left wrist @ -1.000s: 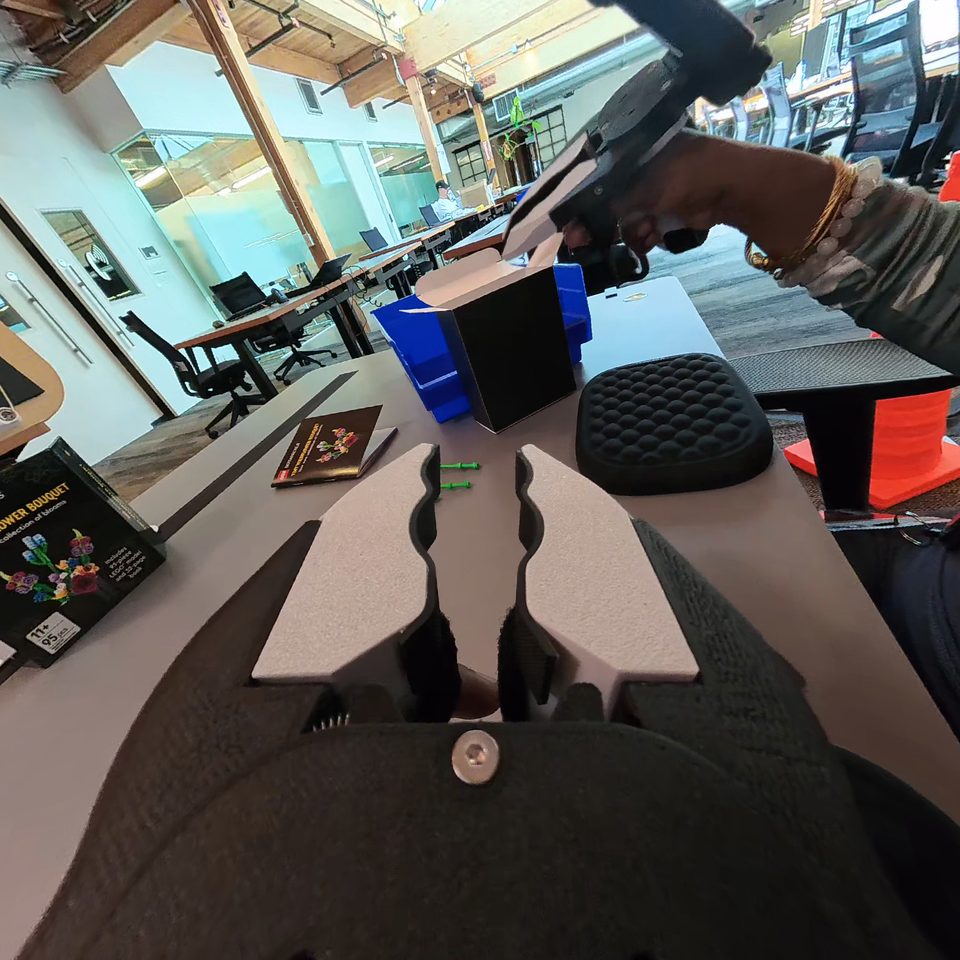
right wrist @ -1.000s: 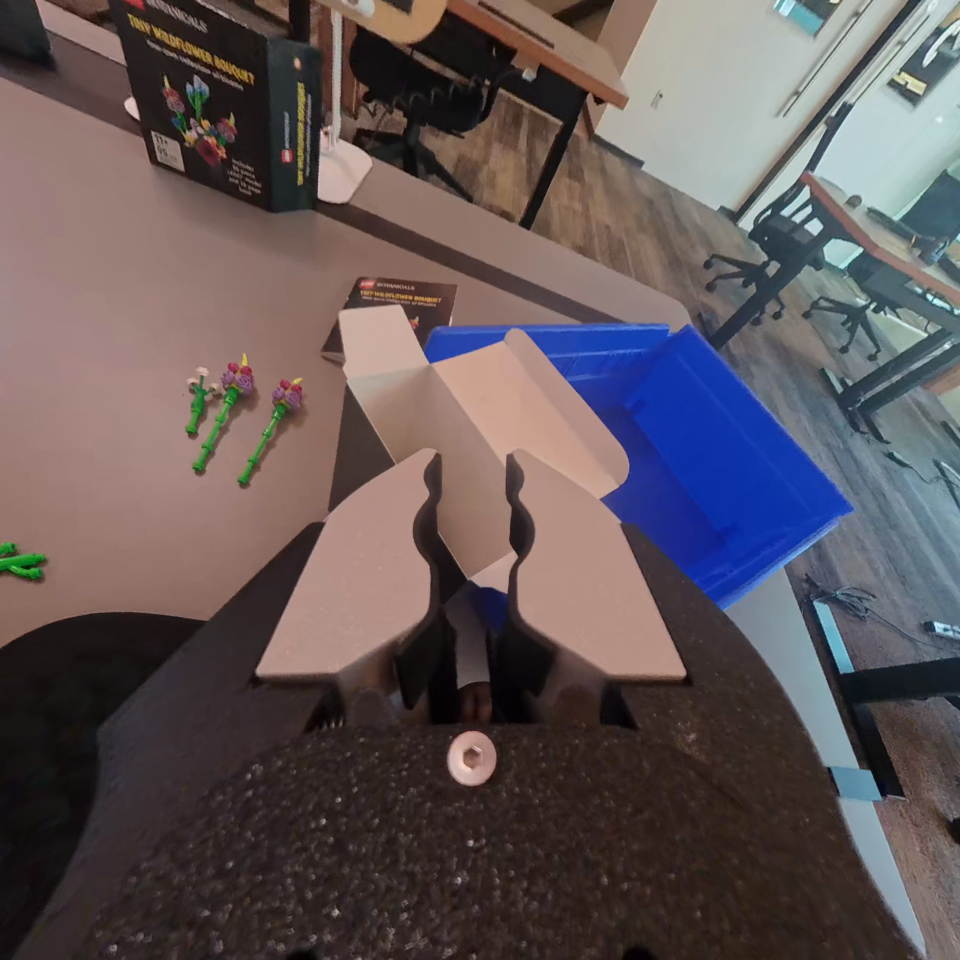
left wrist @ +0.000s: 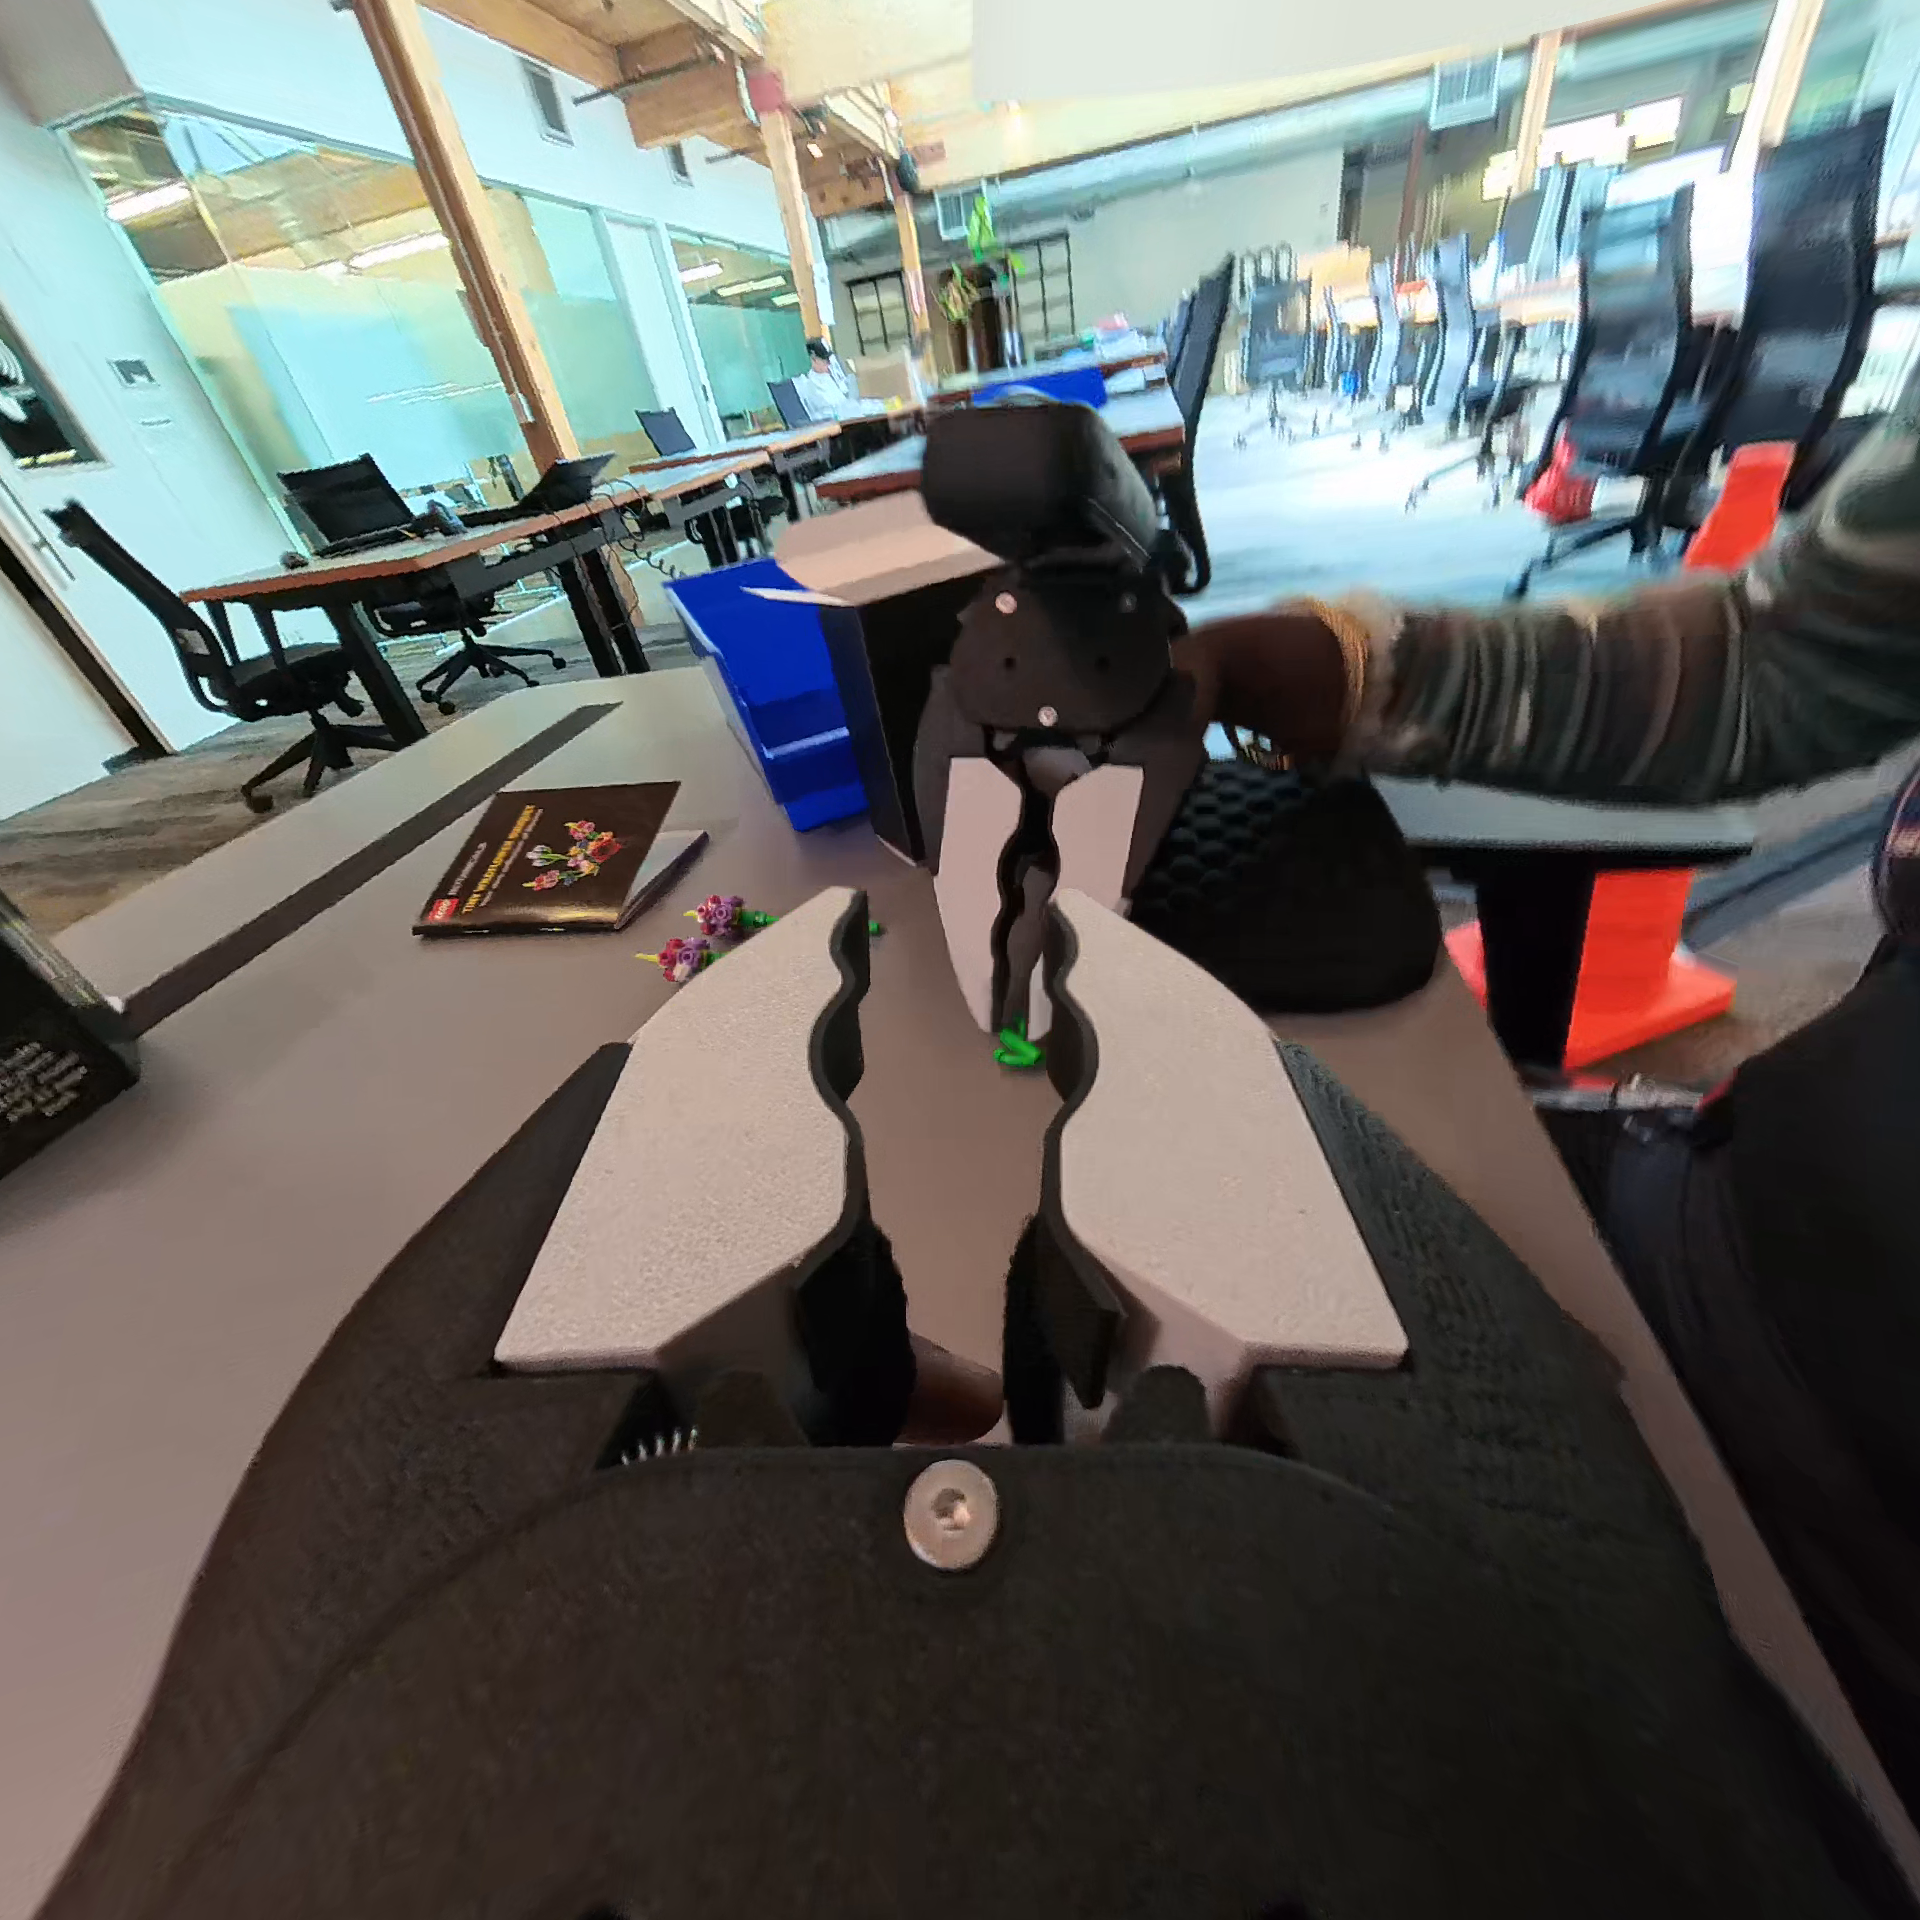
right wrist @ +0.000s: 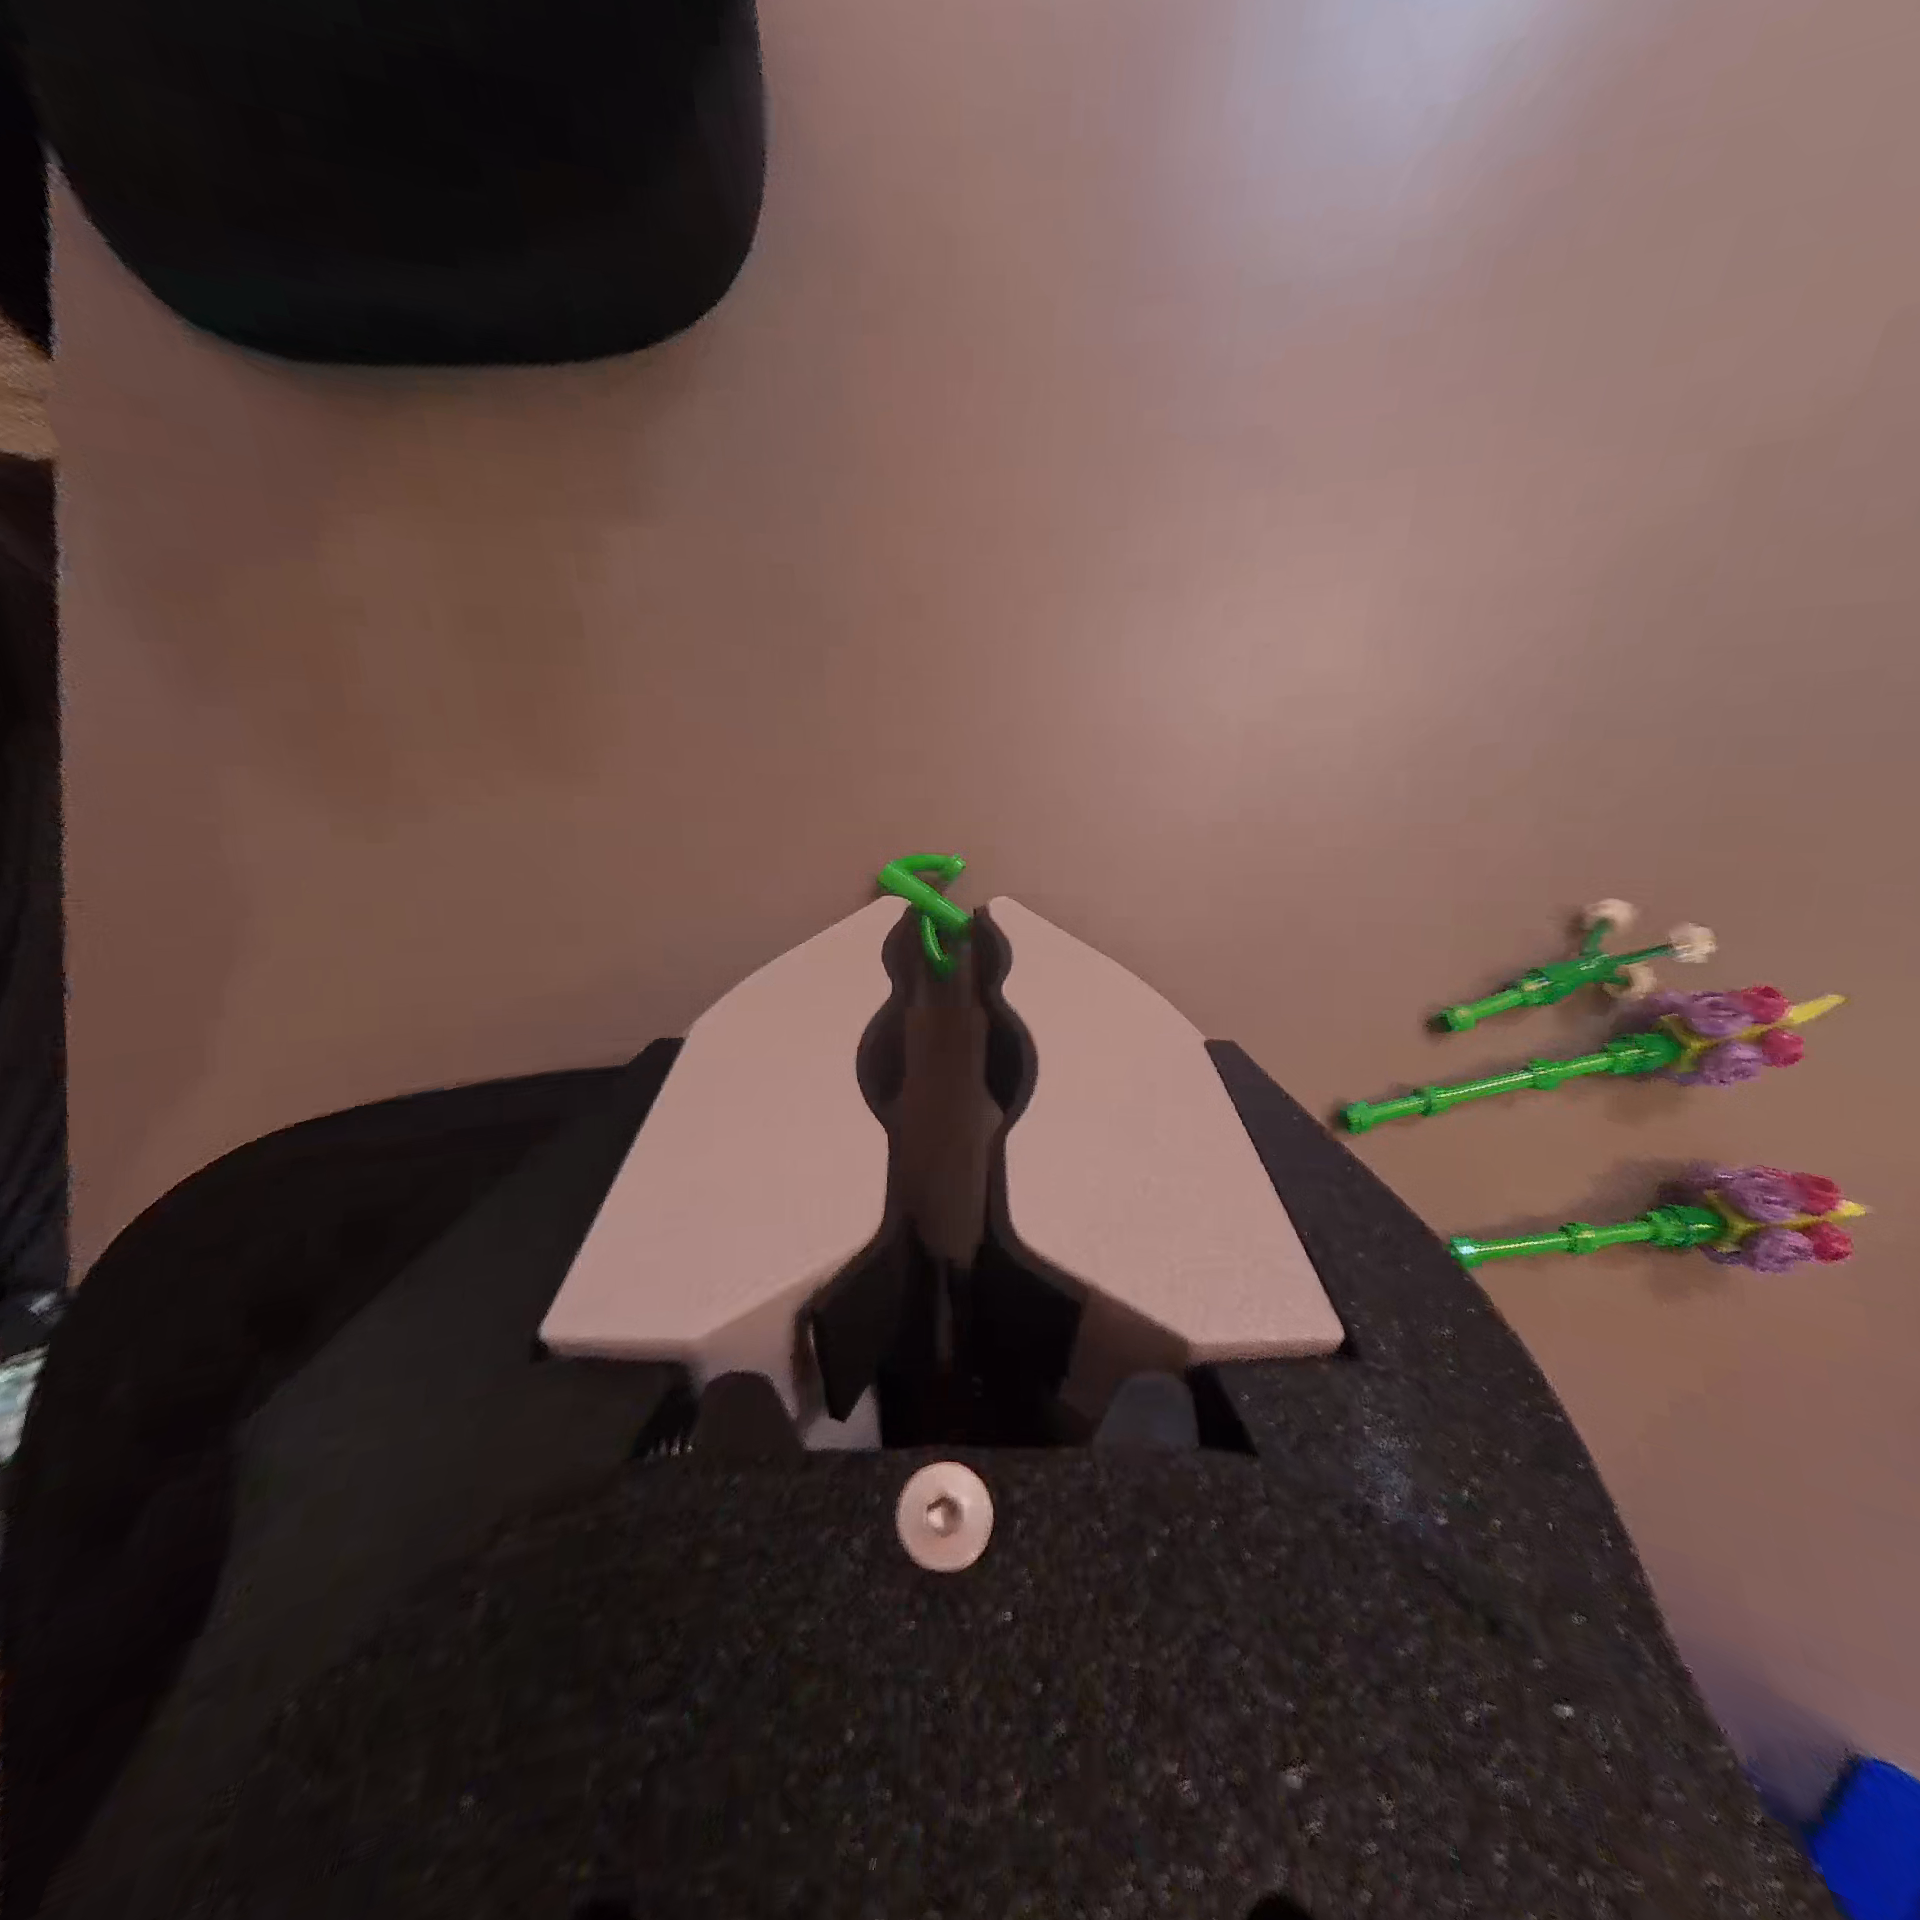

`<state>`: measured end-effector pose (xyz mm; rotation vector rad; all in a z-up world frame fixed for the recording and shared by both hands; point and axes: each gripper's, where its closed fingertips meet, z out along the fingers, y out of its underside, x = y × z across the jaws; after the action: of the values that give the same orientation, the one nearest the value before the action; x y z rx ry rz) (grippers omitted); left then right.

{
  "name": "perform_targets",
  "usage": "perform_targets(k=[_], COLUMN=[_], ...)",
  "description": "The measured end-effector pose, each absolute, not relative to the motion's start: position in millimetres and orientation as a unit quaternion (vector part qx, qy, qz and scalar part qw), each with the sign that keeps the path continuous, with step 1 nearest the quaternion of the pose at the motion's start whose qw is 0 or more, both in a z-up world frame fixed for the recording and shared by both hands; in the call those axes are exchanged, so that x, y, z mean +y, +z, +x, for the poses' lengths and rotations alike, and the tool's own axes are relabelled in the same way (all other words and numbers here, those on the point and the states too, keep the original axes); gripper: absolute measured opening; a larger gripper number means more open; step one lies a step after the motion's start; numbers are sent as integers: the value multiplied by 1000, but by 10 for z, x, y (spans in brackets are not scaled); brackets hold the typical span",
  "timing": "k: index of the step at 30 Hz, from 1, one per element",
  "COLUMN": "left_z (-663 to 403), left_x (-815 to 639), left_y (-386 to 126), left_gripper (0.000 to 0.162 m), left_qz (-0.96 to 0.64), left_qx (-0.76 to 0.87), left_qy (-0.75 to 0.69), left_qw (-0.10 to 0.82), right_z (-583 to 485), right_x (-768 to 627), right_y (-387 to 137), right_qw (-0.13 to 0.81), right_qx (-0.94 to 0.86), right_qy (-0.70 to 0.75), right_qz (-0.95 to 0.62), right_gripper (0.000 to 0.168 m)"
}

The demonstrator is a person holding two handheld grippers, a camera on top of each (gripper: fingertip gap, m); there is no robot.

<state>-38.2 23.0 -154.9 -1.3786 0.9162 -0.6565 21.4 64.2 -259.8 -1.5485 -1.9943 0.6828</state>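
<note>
Your right gripper (right wrist: 975,906) points down at the worktop (right wrist: 1247,520), its fingers nearly together and pinched on a small green curled piece (right wrist: 923,891) at the very tips. Most of the piece sticks out beyond the tips, and it sits at or just above the worktop; the blur makes it hard to tell whether it has lifted clear. In the left wrist view the same gripper (left wrist: 1013,1023) stands almost upright, tips down on the green piece (left wrist: 1016,1049), with your hand (left wrist: 1273,681) and sleeve (left wrist: 1621,675) reaching in from the right.

Your left gripper (left wrist: 958,914) hovers low over the worktop (left wrist: 312,1143) with its fingers apart and nothing between them. It is aimed at the right gripper and the green piece, which lies just ahead of its tips.

To the right of your right gripper, three toy flower stems lie side by side, apart from it: a white-budded stem (right wrist: 1569,971) farthest, then two purple flowers (right wrist: 1579,1060) (right wrist: 1662,1231). A black pad (right wrist: 395,177) lies on the worktop ahead and to the left.

From the left wrist view, a booklet (left wrist: 561,857) lies flat to the left. Behind it stand a blue bin (left wrist: 774,686) and, touching it, a black box (left wrist: 894,707) with its flaps open. A dark box (left wrist: 52,1060) sits at the left edge.
</note>
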Motion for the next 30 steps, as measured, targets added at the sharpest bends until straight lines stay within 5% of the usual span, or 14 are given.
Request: perform_targets(k=[6, 12, 21, 30], left_z=[-406, -225, -198, -164], left_x=[385, 335, 255, 156], left_y=[-1389, -1411, -1393, -1356], left_gripper=[33, 19, 6, 5], left_qz=[-635, -624, -609, -587], left_qx=[227, 204, 232, 267], left_qy=[-454, -546, -548, -552], left_qw=[583, 521, 525, 529], right_z=[-66, -194, -266, -193], right_x=[647, 409, 289, 157], right_y=[-1774, -1353, -1325, -1255], right_qw=[540, 631, 635, 394], right_qx=[-685, -662, -674, -525], right_qy=[188, 134, 115, 544], right_qz=[-453, -382, -361, -523], right_gripper=[10, 10, 9, 17])
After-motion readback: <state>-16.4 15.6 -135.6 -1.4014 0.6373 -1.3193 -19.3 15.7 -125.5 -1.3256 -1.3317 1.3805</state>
